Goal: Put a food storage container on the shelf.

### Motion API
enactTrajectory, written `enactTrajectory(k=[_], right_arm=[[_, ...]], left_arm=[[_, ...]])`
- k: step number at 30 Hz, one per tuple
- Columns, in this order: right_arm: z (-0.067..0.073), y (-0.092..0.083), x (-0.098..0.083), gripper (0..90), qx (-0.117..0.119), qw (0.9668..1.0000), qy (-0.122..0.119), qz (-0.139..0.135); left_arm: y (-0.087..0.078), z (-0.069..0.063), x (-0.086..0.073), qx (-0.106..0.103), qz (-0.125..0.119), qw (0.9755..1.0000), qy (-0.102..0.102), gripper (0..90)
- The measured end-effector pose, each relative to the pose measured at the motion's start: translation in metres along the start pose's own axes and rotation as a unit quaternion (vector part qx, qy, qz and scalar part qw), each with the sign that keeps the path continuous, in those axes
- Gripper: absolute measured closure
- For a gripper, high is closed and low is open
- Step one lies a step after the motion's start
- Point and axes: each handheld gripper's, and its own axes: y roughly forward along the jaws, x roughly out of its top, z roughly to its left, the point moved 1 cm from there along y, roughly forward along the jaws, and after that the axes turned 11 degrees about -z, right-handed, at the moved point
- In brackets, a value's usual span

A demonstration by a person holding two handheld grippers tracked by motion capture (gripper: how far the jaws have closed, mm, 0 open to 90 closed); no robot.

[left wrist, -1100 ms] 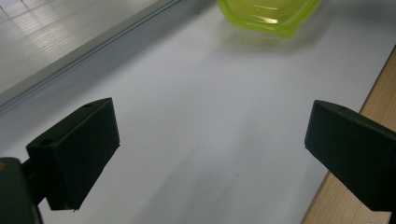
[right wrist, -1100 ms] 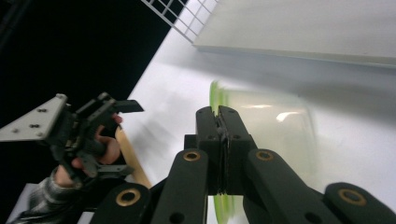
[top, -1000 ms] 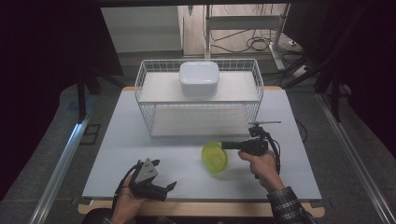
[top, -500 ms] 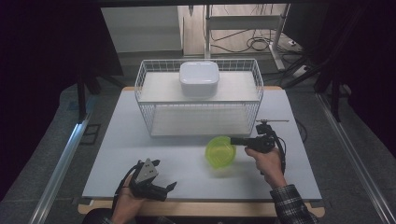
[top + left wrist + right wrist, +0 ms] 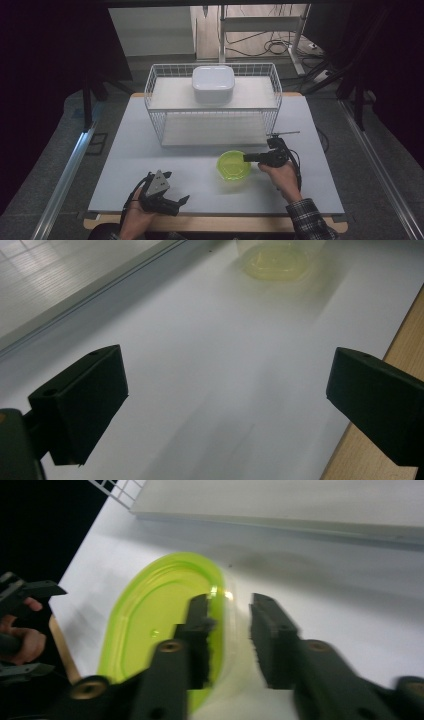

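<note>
Your right gripper [image 5: 248,157] has just been opening its fingers; they straddle the rim of the green bowl [image 5: 233,166] without pressing it. The bowl sits on the surface [image 5: 150,150], just in front of the wire basket [image 5: 155,95]. Your left gripper [image 5: 175,202] rests near the front edge, fingers spread wide and empty.

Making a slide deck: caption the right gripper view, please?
Right gripper jaws, just opening, straddle the rim of the green bowl on the white table.
</note>
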Motion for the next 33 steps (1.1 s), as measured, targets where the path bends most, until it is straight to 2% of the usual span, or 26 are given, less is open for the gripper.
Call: enactTrajectory(k=[1,4,5,6,9,10,11,17,18,19,20,25,29,33], right_arm=[[0.0,0.0,0.0,65.0,0.0,1.0,0.0,0.0],[-0.005,-0.005,0.004,55.1,0.008,1.0,-0.002,0.002],[-0.005,-0.007,0.006,47.9,0.013,0.9998,-0.008,0.014],[-0.005,-0.005,0.006,44.9,0.019,0.9994,-0.011,0.025],[-0.004,-0.001,0.007,42.8,0.021,0.9989,-0.016,0.038],[-0.004,0.001,0.008,43.7,0.018,0.9988,-0.021,0.041],[-0.005,0.004,0.009,50.2,0.023,0.9986,-0.022,0.043],[-0.01,0.009,0.013,69.5,0.057,0.997,-0.005,0.052],[-0.01,0.009,0.013,69.5,0.057,0.997,-0.005,0.052],[-0.01,0.009,0.014,75.4,0.062,0.9965,-0.004,0.056],[-0.009,0.009,0.013,77.5,0.061,0.9964,-0.006,0.058],[-0.006,0.005,0.012,80.5,0.055,0.9966,-0.002,0.062],[-0.005,0.001,0.009,81.7,0.074,0.9957,0.024,0.05],[-0.001,-0.003,0.009,81.9,0.067,0.9967,0.02,0.041]], left_arm=[[0.0,0.0,0.0,0.0,0.0,1.0,0.0,2.6],[0.001,0.0,0.0,0.0,0.001,1.0,0.0,2.6],[0.001,0.0,0.0,-0.001,0.003,1.0,0.0,2.7],[0.001,0.0,0.0,-0.001,0.003,1.0,0.0,2.7],[0.002,-0.001,0.0,-0.002,0.006,1.0,0.004,2.7],[0.002,-0.001,0.0,-0.002,0.006,1.0,0.005,2.6],[0.002,-0.001,0.0,-0.001,0.006,1.0,0.006,2.6],[0.002,-0.001,-0.001,-0.002,0.007,1.0,0.005,2.6],[0.002,-0.001,-0.001,-0.003,0.007,1.0,0.005,2.6],[0.002,-0.001,-0.001,-0.003,0.008,0.9999,0.007,2.7],[0.002,-0.001,-0.001,-0.004,0.008,0.9999,0.007,2.6],[0.002,-0.002,0.0,-0.003,0.008,0.9999,0.008,2.7],[0.002,-0.002,0.0,-0.004,0.009,0.9999,0.009,2.7],[0.002,-0.002,0.0,-0.004,0.008,0.9999,0.008,2.7]])
